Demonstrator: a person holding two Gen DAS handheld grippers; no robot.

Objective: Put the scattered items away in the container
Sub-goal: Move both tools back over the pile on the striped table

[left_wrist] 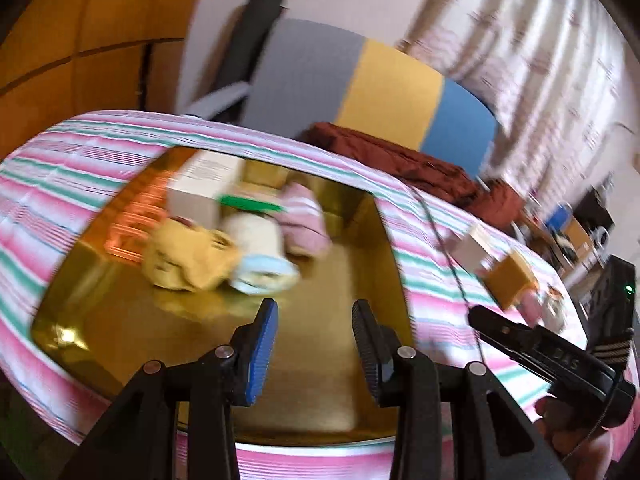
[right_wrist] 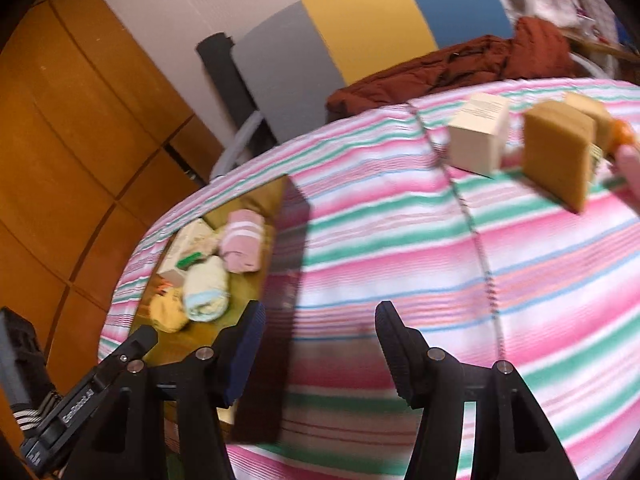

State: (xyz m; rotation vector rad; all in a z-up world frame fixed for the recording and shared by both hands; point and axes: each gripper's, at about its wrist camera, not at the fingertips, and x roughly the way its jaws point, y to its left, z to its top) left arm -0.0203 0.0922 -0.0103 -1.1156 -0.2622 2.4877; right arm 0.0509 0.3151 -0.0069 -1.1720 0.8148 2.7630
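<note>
A gold-lined container (left_wrist: 320,360) sits sunk in the striped bed cover (right_wrist: 400,240). In it lie a yellow cloth (left_wrist: 184,260), a cream and blue rolled towel (left_wrist: 260,256), a pink rolled towel (left_wrist: 304,220), a white box (left_wrist: 204,188) and a green item (left_wrist: 248,202). My left gripper (left_wrist: 314,344) is open and empty over the container's near part. My right gripper (right_wrist: 320,352) is open and empty over the cover beside the container (right_wrist: 248,208). On the cover to the right stand a white box (right_wrist: 476,136) and a brown box (right_wrist: 556,156).
A dark red jacket (right_wrist: 440,72) lies at the bed's far edge. A grey, yellow and blue panel (right_wrist: 360,20) stands behind it. Wooden panels (right_wrist: 60,140) are on the left. Small pink and orange items (right_wrist: 628,152) sit at the far right, blurred.
</note>
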